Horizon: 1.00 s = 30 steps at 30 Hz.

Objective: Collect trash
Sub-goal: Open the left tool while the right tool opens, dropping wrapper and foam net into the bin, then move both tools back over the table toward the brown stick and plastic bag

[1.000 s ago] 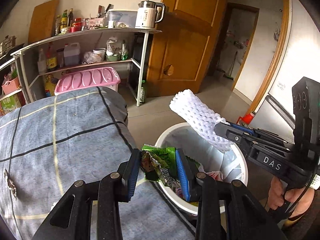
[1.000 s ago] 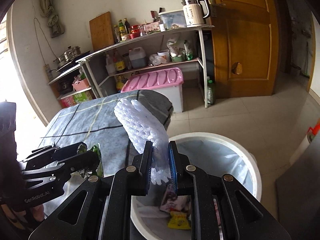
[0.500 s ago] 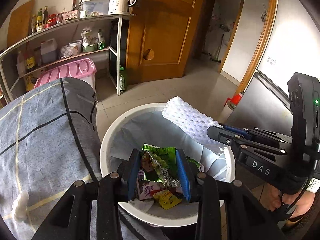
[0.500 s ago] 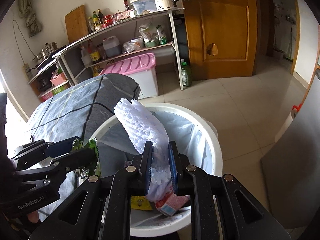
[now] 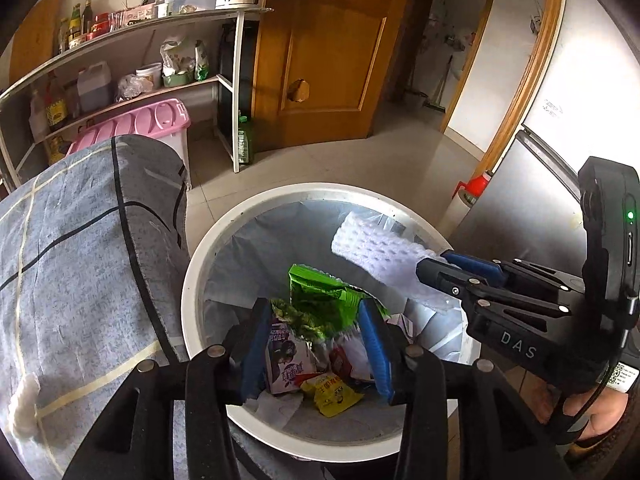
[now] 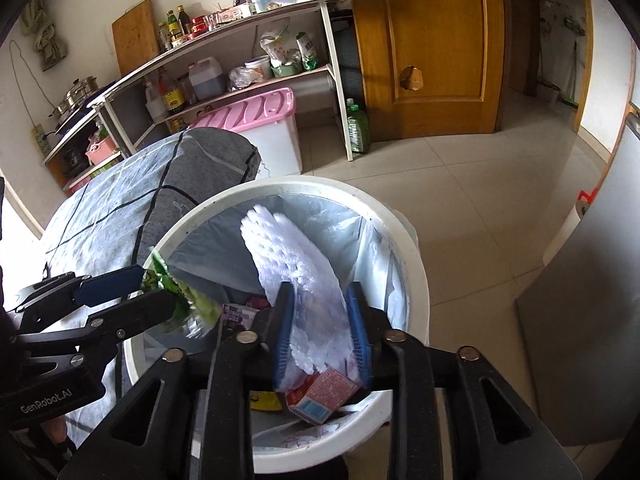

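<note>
Both grippers hang over a white lined trash bin (image 5: 208, 248), also in the right wrist view (image 6: 416, 264). My left gripper (image 5: 316, 328) stands open; a crumpled green snack wrapper (image 5: 320, 296) sits loose between its blue pads above the bin's trash. It shows from the side in the right wrist view (image 6: 160, 292), with the wrapper (image 6: 188, 300) at its tips. My right gripper (image 6: 320, 320) has its jaws parted wider around a white foam net sleeve (image 6: 288, 256), which still lies between the pads. In the left wrist view the right gripper (image 5: 448, 268) holds the sleeve (image 5: 380, 252) over the bin.
Cartons and wrappers (image 5: 332, 392) lie in the bin. A table with a grey checked cloth (image 5: 72, 248) stands left of it, with a white scrap (image 5: 24, 404) near its edge. A pink-lidded box (image 6: 256, 116), shelves (image 6: 240, 40), a wooden door (image 6: 432, 48) and a steel appliance (image 5: 520, 208) surround it.
Both grippers moved from the table edge to over and down toward the bin. Both pairs of jaws have widened; the wrapper now sits loose in the left one.
</note>
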### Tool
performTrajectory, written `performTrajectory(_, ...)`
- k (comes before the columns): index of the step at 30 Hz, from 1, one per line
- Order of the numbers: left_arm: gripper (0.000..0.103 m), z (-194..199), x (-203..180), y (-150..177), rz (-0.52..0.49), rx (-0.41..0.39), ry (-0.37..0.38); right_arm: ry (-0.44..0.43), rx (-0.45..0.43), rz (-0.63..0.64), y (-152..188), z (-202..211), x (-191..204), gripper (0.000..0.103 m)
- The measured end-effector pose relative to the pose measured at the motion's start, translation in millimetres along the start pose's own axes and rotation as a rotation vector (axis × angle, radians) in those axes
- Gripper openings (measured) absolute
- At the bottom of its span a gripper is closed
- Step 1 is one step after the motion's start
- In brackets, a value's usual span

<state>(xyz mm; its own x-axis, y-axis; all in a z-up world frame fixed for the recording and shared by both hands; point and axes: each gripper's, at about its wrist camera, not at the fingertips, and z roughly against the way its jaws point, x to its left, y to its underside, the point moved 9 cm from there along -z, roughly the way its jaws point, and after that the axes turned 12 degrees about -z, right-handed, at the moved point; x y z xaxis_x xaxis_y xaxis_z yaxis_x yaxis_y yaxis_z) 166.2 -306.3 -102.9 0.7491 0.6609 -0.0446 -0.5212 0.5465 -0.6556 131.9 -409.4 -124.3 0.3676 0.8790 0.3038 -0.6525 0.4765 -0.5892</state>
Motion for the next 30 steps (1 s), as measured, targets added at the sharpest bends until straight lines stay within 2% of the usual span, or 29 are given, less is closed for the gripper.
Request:
performTrajectory(1, 0.045, 0, 0, 0, 0.001, -0.001, 0.0, -0.004, 0.002, -0.003, 0, 0, 0, 0.04)
performTrajectory(5, 0.052, 1, 4, 0, 0.01, -0.003, 0.002, 0.0, 0.0, -0.007, 1, 0, 0, 0.04)
performTrajectory(13, 0.052, 14, 11, 1, 0.031, -0.028, -0.007, -0.017, -0.012, -0.016, 2, 6, 5, 0.04)
performTrajectory(17, 0.052, 28, 20, 2, 0.02, -0.047, -0.05, -0.032, -0.022, -0.017, 2, 10, 14, 0.04)
performTrajectory(30, 0.055, 88, 76, 27, 0.105, -0.095, -0.153, -0.124, -0.061, 0.012, 7, 28, 76, 0.04)
